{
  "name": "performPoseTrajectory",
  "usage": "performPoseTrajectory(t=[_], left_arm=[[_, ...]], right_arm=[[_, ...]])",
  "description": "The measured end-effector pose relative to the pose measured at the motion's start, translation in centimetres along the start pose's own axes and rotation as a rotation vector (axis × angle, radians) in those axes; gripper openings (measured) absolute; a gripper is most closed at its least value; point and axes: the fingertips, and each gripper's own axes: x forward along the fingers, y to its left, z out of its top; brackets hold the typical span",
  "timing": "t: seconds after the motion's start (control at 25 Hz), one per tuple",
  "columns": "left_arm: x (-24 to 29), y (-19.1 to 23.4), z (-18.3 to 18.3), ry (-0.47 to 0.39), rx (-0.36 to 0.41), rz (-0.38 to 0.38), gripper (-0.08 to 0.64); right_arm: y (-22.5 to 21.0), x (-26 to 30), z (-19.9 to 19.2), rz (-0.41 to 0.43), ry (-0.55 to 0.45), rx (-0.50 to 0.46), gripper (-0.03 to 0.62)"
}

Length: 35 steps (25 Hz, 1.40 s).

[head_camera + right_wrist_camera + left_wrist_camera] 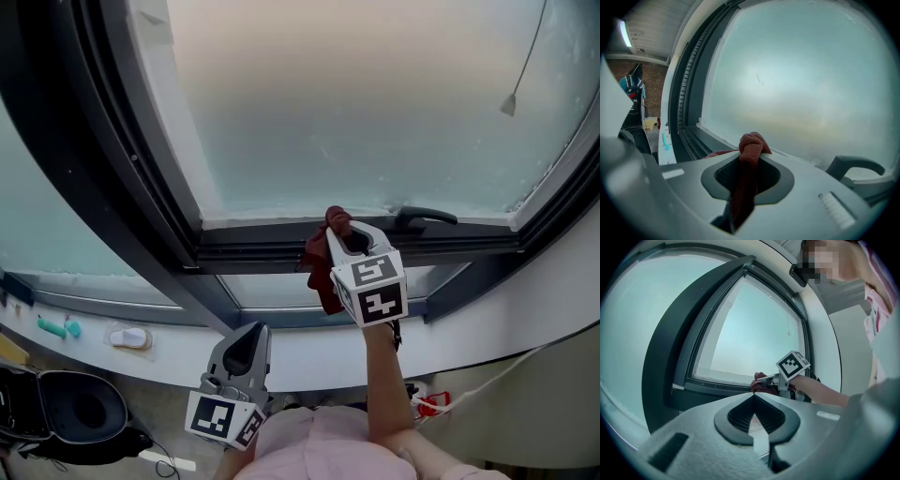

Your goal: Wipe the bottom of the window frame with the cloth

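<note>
A dark red cloth (322,264) is pinched in my right gripper (342,228), which is shut on it and held up against the bottom rail of the dark window frame (253,246). In the right gripper view the cloth (750,149) bunches out past the jaws, just short of the frosted pane. The black window handle (424,217) sits just to the right of it. My left gripper (242,349) hangs low and left, below the sill, shut with nothing in it. From the left gripper view I see the right gripper (774,379) with the cloth (761,384) at the frame's bottom.
A white sill (141,339) below the frame carries a teal object (58,327) and a white item (129,337). A black bag (66,412) lies on the floor at lower left. A blind cord weight (508,105) hangs at the upper right.
</note>
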Motion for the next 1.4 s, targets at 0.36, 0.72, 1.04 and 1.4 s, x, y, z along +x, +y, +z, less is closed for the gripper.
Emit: performPoseTrajectory(t=[0.36,0.72,1.04,1.4], left_arm=[[1.0,-1.2,-0.2,0.009,-0.001,-0.023,0.000],[1.0,-1.5,-0.1,0.004,-0.004,-0.019,0.000],[-0.8,-0.5,0.0,0.002,-0.004,0.012,0.002],[-4.6,2.5,0.7,-0.014,0.012,0.074,0.000]], right_arm=[[-2.9,-1.2,-1.0,-0.050,0.003,0.025,0.064],[-4.4,-2.0,-1.6,-0.089,0.002,0.010,0.064],[-3.1,-4.0,1.3,-0.053,-0.230,0.047,0.066],[10.6,-3.6,7.1,0.223,-0.440,0.100,0.066]])
